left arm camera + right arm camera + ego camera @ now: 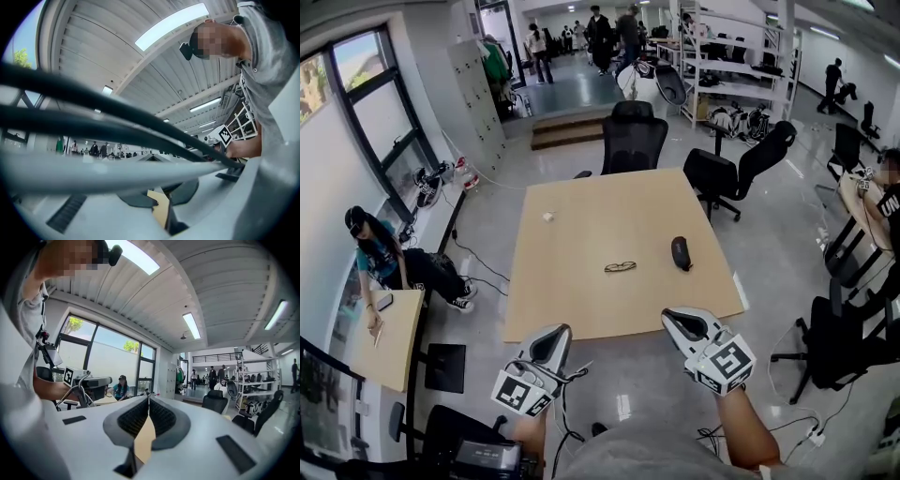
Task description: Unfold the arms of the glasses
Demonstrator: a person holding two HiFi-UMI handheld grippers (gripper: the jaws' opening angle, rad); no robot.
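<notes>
Near the middle of the tan table [572, 309], in the head view, lay the glasses [620, 267], well apart from both grippers; whether their arms were folded was too small to tell. A dark rounded object [681, 252] sat just to their right. The left gripper [559, 332] and the right gripper [673, 317] hung at the table's near edge, pointing across it and touching nothing.

Along the left gripper view, black cables [93, 126] crossed close to the lens and blurred much of it. Even so, the left gripper [153, 158] showed its jaws brought together at the tips, with only a sliver of tabletop visible through the gap lower down, so nothing was held. The glasses did not appear there.

Along the right gripper view, the right gripper [148, 401] looked the same: ribbed pads [161, 417] meeting at the tips, empty, aimed out over the room rather than down at the table.

To my eye the glasses would be light, thin and easily bent, with slick lenses and weak hinges. I judged the safest hold to be one gripper pinching the front frame gently at the bridge or an outer corner, while the other took an arm near its free end and swung it outward — never squeezing the lenses
</notes>
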